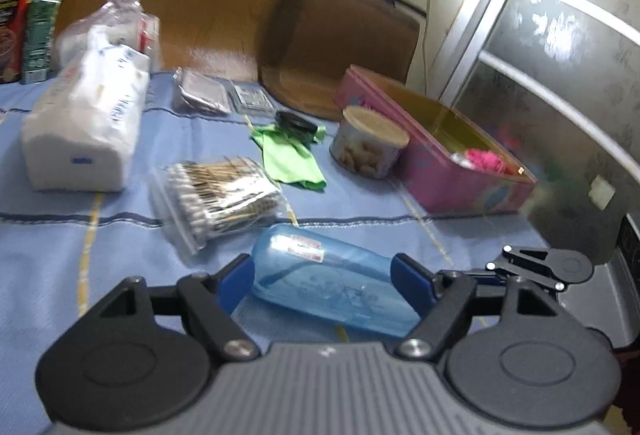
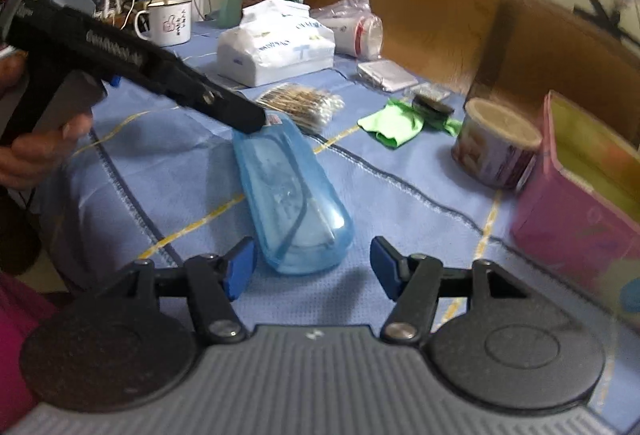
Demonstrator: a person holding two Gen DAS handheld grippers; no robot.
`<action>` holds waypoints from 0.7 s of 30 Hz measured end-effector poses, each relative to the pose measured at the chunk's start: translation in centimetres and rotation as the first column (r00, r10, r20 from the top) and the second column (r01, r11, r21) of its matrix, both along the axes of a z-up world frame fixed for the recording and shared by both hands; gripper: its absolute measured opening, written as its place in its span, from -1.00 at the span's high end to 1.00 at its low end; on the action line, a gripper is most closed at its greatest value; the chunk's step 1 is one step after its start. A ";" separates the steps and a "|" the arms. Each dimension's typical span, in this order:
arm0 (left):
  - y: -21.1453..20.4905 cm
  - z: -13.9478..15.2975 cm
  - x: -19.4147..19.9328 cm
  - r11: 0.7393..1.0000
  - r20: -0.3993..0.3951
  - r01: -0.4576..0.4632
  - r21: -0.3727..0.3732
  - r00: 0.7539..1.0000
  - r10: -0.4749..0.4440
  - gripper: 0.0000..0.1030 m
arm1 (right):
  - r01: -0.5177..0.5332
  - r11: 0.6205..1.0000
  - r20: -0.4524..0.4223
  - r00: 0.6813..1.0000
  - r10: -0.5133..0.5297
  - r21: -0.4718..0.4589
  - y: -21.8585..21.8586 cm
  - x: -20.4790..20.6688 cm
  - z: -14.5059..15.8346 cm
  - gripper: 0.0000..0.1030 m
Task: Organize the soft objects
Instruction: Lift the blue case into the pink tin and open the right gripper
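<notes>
A clear blue plastic case (image 1: 332, 275) lies on the blue cloth, also seen in the right wrist view (image 2: 288, 191). My left gripper (image 1: 324, 275) is open, its blue pads on either side of the case. My right gripper (image 2: 312, 267) is open and empty, just short of the case's near end. A green cloth (image 1: 290, 157) lies crumpled behind it, under a black lid (image 1: 296, 123). A pink box (image 1: 440, 151) at the right holds a pink fluffy thing (image 1: 486, 159). The left gripper's body (image 2: 132, 63) reaches over the case's far end.
A bag of cotton swabs (image 1: 222, 195), a white tissue pack (image 1: 84, 119), a round tin (image 1: 368, 141), foil packets (image 1: 204, 91), a wrapped cup (image 2: 356, 25), a white mug (image 2: 168, 21) and red and green cartons (image 1: 24, 15) stand on the cloth. A brown chair back (image 1: 340, 35) rises behind.
</notes>
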State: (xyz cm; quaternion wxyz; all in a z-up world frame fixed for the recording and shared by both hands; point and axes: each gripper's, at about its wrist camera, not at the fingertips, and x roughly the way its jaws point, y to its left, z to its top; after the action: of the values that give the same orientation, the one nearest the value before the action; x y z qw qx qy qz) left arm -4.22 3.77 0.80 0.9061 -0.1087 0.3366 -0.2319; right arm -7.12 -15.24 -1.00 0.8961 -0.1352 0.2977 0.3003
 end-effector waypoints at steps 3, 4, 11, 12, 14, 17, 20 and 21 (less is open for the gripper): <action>-0.4 -0.7 1.0 1.000 -0.049 0.008 -0.030 0.999 -0.009 -0.09 | -0.007 0.998 -0.021 1.000 0.009 0.058 0.2 0.5 -0.7 -0.07; -0.7 -0.6 1.1 0.994 -0.070 0.069 -0.080 0.995 -0.074 0.04 | 0.001 0.998 -0.004 1.000 0.000 0.064 0.1 0.3 -0.6 -0.06; -7.4 3.3 2.3 0.979 0.014 0.204 0.017 0.979 -0.204 -0.03 | 0.081 0.985 0.074 0.993 -0.094 0.154 -3.5 -1.1 1.7 -0.06; -8.2 3.3 3.0 0.977 -0.011 0.212 0.005 0.977 -0.212 -0.11 | 0.095 0.985 0.077 0.991 -0.107 0.146 -3.8 -1.3 1.7 -0.06; -9.1 3.0 4.0 0.980 -0.058 0.200 -0.016 0.978 -0.201 -0.27 | 0.123 0.983 0.069 0.989 -0.134 0.139 -4.4 -1.9 1.3 -0.06; -9.0 2.2 4.0 0.985 -0.105 0.163 -0.058 0.980 -0.168 -0.46 | 0.164 0.973 0.016 0.986 -0.169 0.161 -5.2 -2.4 -0.3 -0.06; -7.8 1.3 3.5 0.992 -0.175 0.108 -0.062 0.978 -0.117 -0.53 | 0.174 0.973 0.031 0.983 -0.181 0.151 -5.1 -3.1 -1.9 -0.08; -7.4 0.8 3.3 0.993 -0.205 0.090 -0.075 0.973 -0.104 -0.55 | 0.165 0.975 0.038 0.984 -0.173 0.151 -5.0 -3.3 -2.1 -0.11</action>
State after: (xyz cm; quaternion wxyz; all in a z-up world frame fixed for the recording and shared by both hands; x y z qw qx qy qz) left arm -0.91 -3.62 1.61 0.8494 -0.1455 0.4269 -0.2741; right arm -10.39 -20.28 -3.07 0.9331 -0.0504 0.2623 0.2407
